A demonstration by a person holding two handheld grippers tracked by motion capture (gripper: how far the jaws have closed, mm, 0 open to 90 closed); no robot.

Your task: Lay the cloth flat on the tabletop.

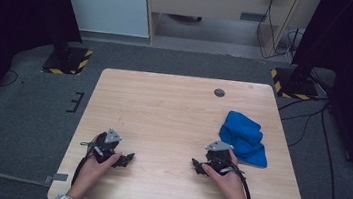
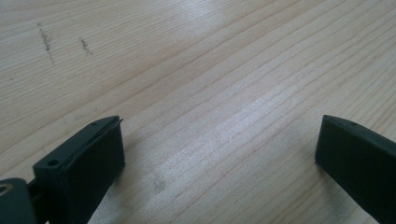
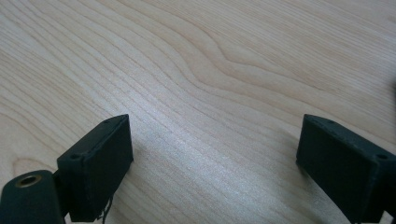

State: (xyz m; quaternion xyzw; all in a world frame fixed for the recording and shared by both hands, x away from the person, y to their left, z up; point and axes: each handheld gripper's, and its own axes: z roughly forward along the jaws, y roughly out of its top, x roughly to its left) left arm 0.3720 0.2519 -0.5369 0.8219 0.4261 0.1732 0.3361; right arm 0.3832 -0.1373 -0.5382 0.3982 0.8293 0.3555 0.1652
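A crumpled blue cloth [image 1: 244, 138] lies on the right side of the light wooden table [image 1: 173, 114]. My left gripper [image 1: 127, 158] rests low over the near left part of the table, held in a hand, and points toward the middle. Its jaws [image 2: 219, 149] stand wide open over bare wood. My right gripper [image 1: 196, 164] sits at the near right, just in front of the blue cloth, pointing left toward the other gripper. Its jaws [image 3: 212, 154] are also wide open with nothing between them.
A small round grey grommet [image 1: 219, 92] is set in the table's far edge. Two stand bases with yellow-black tape [image 1: 68, 60] [image 1: 292, 85] sit on the grey carpet beyond the table. Cables trail on the floor at the right.
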